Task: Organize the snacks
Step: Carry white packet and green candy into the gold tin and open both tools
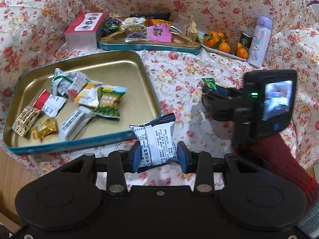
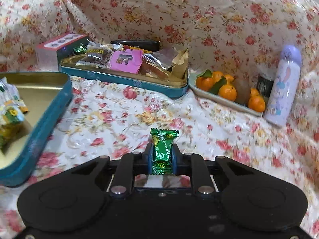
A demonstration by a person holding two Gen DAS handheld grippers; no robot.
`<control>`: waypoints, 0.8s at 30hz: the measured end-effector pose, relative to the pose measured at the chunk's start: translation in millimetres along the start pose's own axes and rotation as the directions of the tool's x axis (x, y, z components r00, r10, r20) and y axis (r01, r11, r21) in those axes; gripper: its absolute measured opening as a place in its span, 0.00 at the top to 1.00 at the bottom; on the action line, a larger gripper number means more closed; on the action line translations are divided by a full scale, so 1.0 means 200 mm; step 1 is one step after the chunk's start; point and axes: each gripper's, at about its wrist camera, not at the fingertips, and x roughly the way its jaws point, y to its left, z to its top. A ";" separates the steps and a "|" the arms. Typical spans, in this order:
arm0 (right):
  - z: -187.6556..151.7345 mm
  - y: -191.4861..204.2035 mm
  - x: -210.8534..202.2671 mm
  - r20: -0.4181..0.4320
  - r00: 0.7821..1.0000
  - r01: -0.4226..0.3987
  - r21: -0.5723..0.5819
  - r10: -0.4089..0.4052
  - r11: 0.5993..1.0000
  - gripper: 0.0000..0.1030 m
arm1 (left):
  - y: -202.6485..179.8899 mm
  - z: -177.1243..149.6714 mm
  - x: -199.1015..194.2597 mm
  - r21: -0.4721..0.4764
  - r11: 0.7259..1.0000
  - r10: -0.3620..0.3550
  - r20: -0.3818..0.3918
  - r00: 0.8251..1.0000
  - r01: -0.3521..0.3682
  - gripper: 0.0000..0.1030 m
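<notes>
I am mid-carry on both sides, bringing loose snacks toward the shallow gold-lined metal tin with the teal rim [image 1: 139,75] that lies on the floral cloth [image 1: 179,73]. My left gripper [image 1: 159,155] is clamped on a white-and-navy pillow-shaped foil snack packet [image 1: 155,141], its blue pads [image 1: 136,156] pressing the packet's two sides; the packet stands just beside the tin's near right corner, not yet over it. My right gripper [image 2: 161,159] is clenched on a small green metallic candy with twisted ends [image 2: 162,149], held upright above bare cloth, with the tin off to its left.

The step in hand is the drop-off, I judge. Next, the left packet needs to travel left over the rim, above a bare patch of the gold floor, and only then be let go; released here it would likely land on the rim or the cloth. The green candy follows the same way.

The packet looks puffed, light and crinkly, with printed text facing me. The tin already holds a loose heap of wrapped sweets [image 1: 79,99], so there is room mainly toward its far right part.
</notes>
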 end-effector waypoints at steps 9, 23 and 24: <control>-0.16 0.04 -0.45 0.050 0.993 -0.112 0.127 0.107 0.986 0.81 | 0.07 -0.11 -0.02 0.010 1.000 0.017 -0.017 1.000 -0.017 0.55; -0.34 0.26 -0.83 -0.010 0.958 -0.284 0.141 0.288 0.949 0.81 | 0.22 -0.23 -0.03 -0.021 0.999 0.039 -0.059 0.997 -0.040 0.55; -0.35 0.28 -0.84 -0.023 0.954 -0.295 0.135 0.300 0.946 0.81 | 0.24 -0.24 -0.03 -0.027 0.999 0.041 -0.063 0.997 -0.043 0.55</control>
